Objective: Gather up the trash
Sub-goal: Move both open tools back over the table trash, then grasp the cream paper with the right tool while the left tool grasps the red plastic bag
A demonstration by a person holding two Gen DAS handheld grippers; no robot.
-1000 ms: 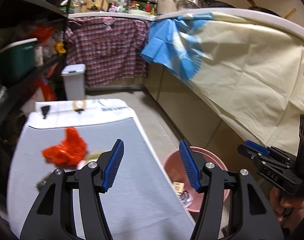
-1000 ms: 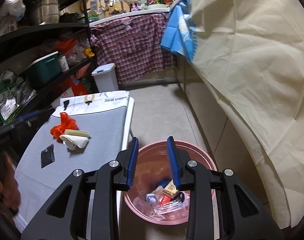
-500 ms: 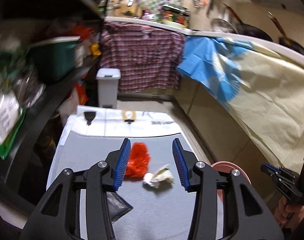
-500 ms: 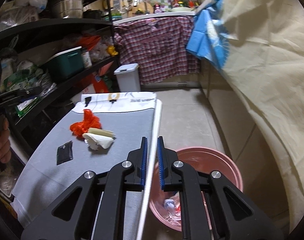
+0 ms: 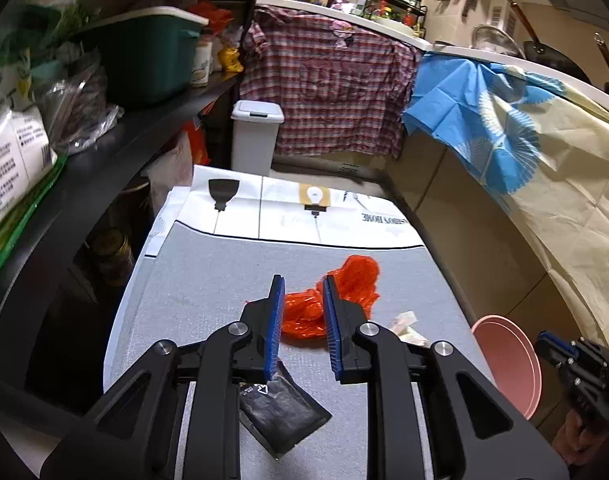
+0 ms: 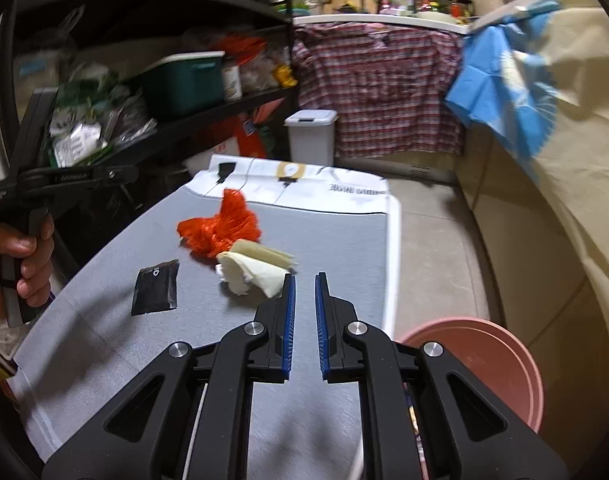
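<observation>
An orange plastic scrap (image 5: pixel 344 292) (image 6: pixel 220 228), a crumpled white and cream paper wad (image 6: pixel 252 268) (image 5: pixel 408 326) and a black sachet (image 5: pixel 280 412) (image 6: pixel 155 292) lie on the grey table mat (image 5: pixel 208 280). My left gripper (image 5: pixel 302 312) hovers above the mat, jaws narrowly apart and empty, with the orange scrap seen between them and the sachet just under its fingers. My right gripper (image 6: pixel 303 312) is empty with a small gap between the jaws, over the mat's right part, just short of the paper wad. A pink bucket (image 6: pixel 500 360) (image 5: pixel 508 360) stands on the floor right of the table.
Black shelves (image 5: pixel 104 128) crowded with bags and a green box (image 5: pixel 152 60) run along the left. A white pedal bin (image 5: pixel 256 136) stands beyond the table. A cloth-draped counter (image 5: pixel 544 168) lines the right side, with floor (image 6: pixel 432 248) between.
My left gripper has swung from the bucket side to over the table and narrowed its jaws. My right gripper has moved left from above the bucket to over the mat, its jaws closed further.
</observation>
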